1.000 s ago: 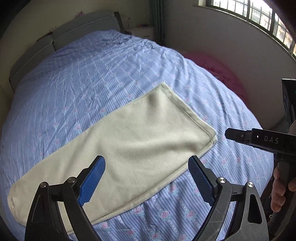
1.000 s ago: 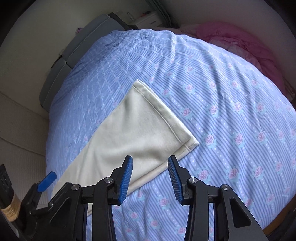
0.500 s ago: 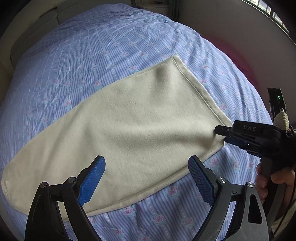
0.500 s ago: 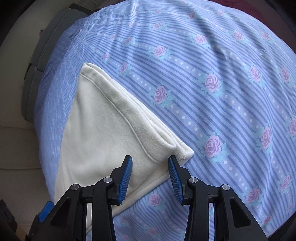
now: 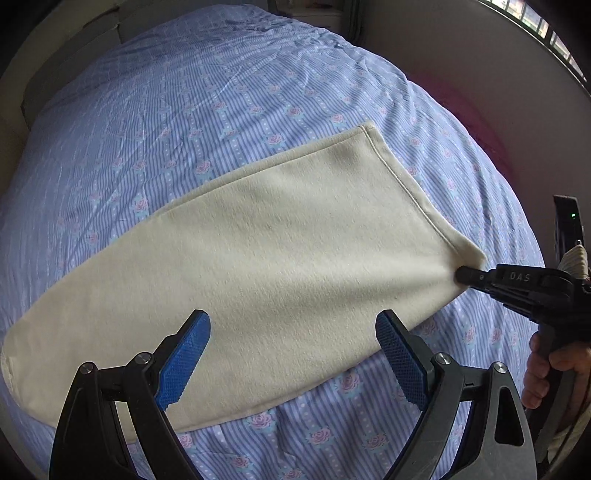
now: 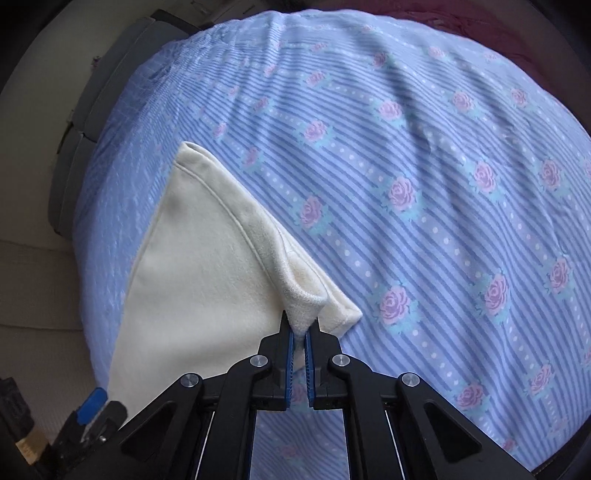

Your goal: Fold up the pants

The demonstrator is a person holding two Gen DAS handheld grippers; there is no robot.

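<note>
Cream fleece pants [image 5: 266,251], folded lengthwise, lie flat across the blue floral bedspread [image 5: 207,96]. My left gripper [image 5: 293,354] is open and hovers just above the pants' near long edge, holding nothing. My right gripper [image 6: 300,332] is shut on the near corner of the pants' hem [image 6: 304,299], pinching a small raised fold of the top layer. In the left wrist view the right gripper [image 5: 465,275] shows at the right, its tip on that corner. The pants [image 6: 195,280] stretch away to the left in the right wrist view.
A grey headboard [image 6: 92,110] stands at the far end of the bed. A pink bundle of cloth [image 5: 469,107] lies beside the bed by the wall. A barred window [image 5: 546,29] is at the upper right. The left gripper's blue tip [image 6: 90,404] shows at lower left.
My right gripper moved down onto the hem corner and closed on it, lifting a small fold. My left gripper came lower and closer to the pants, staying open.
</note>
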